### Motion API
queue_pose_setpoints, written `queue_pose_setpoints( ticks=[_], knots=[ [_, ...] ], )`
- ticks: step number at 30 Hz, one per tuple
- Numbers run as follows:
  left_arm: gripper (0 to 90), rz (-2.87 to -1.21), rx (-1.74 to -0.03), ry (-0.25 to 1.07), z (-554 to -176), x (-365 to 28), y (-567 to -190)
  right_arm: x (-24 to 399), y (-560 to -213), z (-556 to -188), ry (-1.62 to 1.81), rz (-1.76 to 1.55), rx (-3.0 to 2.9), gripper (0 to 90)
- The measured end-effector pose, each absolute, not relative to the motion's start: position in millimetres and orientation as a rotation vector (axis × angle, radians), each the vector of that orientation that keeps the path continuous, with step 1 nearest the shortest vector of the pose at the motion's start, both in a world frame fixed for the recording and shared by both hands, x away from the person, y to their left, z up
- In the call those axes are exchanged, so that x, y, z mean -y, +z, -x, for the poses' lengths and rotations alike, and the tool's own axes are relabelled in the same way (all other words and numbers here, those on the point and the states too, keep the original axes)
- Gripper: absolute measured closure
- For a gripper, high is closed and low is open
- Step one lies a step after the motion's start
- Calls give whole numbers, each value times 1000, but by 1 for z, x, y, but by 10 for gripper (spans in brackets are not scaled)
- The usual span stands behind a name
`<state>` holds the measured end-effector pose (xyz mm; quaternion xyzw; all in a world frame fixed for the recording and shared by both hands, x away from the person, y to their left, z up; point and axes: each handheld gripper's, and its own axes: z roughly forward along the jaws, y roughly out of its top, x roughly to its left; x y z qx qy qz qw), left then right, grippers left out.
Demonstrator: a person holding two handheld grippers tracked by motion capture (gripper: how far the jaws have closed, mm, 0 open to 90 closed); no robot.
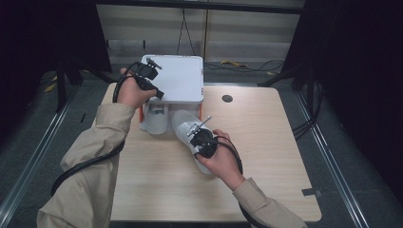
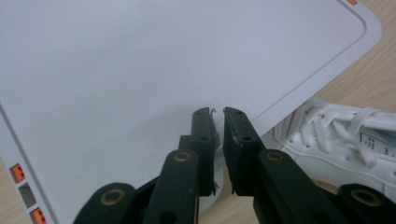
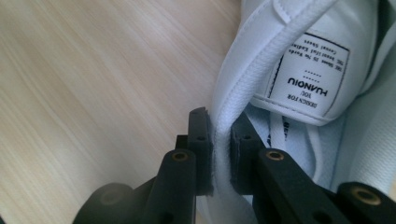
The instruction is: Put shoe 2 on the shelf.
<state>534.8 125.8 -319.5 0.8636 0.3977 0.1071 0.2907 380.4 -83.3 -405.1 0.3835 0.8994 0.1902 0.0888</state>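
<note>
A: We log a pale wood-grain table (image 1: 157,190) with rounded corners, on a grey floor with dark drapes at the sides.

B: We note a white box at its far edge. Its lid (image 2: 140,65) is smooth and matte with a rounded corner, and is lifted off the base.

A: Left gripper (image 2: 218,140): we see its jaws pressed nearly together, pinching the lid's thin edge.

B: Right gripper (image 3: 220,154): we see it clamping the padded, stitched collar of a white shoe (image 1: 187,129) that lies on the table just in front of the box, its printed tongue label beside the jaws.

A: We see a second white shoe (image 1: 154,121) under the raised lid.
</note>
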Motion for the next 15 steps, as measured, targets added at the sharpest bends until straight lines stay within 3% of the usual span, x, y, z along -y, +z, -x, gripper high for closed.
queue_pose_setpoints(
  ticks=[5,15],
  knots=[
    [900,-2311,-1114,262,-533,-121,-318,72,-406,-384,570,-1151,-2693,805],
    [900,-2292,-1115,272,-531,-122,-319,64,-421,-379,534,-1136,-2696,797]
  ],
)
